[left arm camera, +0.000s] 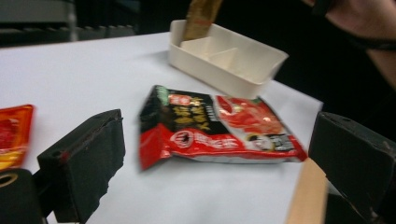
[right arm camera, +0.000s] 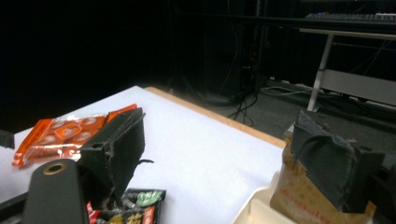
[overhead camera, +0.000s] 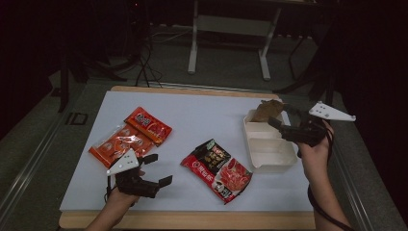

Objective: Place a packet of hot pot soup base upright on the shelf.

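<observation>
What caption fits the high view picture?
Right gripper open beside a brown packet standing in the white tray; snack packs lie on the table.

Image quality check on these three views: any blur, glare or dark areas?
High view: dim, white table lit, surroundings near black. Left gripper view: soft motion blur on the red-black snack packet, glare on its foil. Right gripper view: black background, jaws close and soft, orange packet bright.
</observation>
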